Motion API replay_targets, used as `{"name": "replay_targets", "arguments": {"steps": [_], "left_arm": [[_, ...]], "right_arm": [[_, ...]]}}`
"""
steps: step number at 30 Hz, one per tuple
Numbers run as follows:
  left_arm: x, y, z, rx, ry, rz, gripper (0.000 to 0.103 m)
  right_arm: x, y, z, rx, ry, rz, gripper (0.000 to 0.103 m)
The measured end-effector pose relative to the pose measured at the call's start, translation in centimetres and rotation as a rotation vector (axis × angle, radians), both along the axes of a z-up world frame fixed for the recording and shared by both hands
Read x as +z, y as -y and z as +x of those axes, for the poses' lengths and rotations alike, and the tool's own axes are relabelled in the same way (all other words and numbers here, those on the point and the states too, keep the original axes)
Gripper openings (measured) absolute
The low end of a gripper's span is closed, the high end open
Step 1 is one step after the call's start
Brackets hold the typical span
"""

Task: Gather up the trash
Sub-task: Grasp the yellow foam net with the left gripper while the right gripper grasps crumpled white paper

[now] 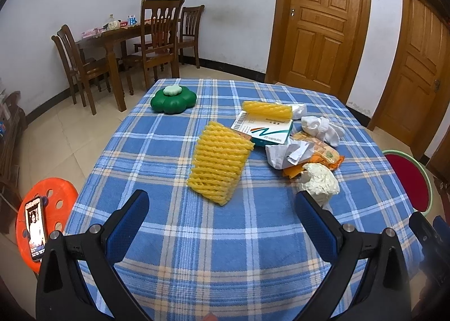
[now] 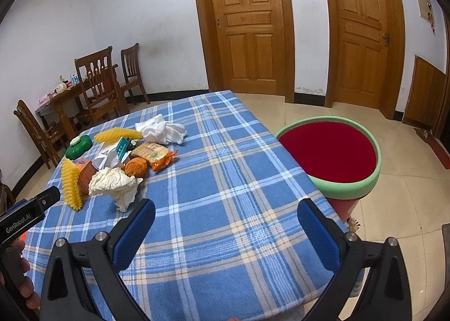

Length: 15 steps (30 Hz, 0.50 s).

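— Two tools are in your hands. Are they holding anything?

— No. Your left tool (image 1: 222, 202) has its fingers spread wide with nothing between them. Your right tool (image 2: 226, 211) is spread wide too, and bare.

— Where is the trash?

— On the counter (image 1: 174, 236) with the blue checked cloth. From your left tool, the big yellow foam net (image 1: 219, 162) lies at 12 o'clock, just ahead. The cream paper wad (image 1: 319, 181) sits at 1 o'clock, right by your finger. Past it is a pile: white crumpled paper (image 1: 287, 153), an orange snack wrapper (image 1: 323, 153), a capsule box (image 1: 264, 128), a second yellow net (image 1: 267, 110) on the box, and white tissue (image 1: 322, 127).

— And from my right tool?

— The whole pile is at 10 o'clock. The red stool with the green rim (image 2: 329, 152) is at 2 o'clock, just beside the counter.

— Anything else?

— A green flower-shaped box (image 1: 173, 100) at 11 o'clock, well apart from the pile.
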<state>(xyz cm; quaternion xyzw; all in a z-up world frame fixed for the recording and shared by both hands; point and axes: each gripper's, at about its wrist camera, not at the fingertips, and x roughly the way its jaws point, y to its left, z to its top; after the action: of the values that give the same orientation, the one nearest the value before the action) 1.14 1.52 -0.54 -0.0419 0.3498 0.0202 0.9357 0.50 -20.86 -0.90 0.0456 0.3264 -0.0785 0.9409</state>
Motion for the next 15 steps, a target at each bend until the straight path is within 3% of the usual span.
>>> {"name": "replay_targets", "arguments": {"steps": [15], "left_arm": [[-0.7, -1.6, 3.9, 0.007, -0.051, 0.029, 0.102]], "right_arm": [[0.0, -0.5, 4.4, 0.086, -0.056, 0.038, 0.103]]}}
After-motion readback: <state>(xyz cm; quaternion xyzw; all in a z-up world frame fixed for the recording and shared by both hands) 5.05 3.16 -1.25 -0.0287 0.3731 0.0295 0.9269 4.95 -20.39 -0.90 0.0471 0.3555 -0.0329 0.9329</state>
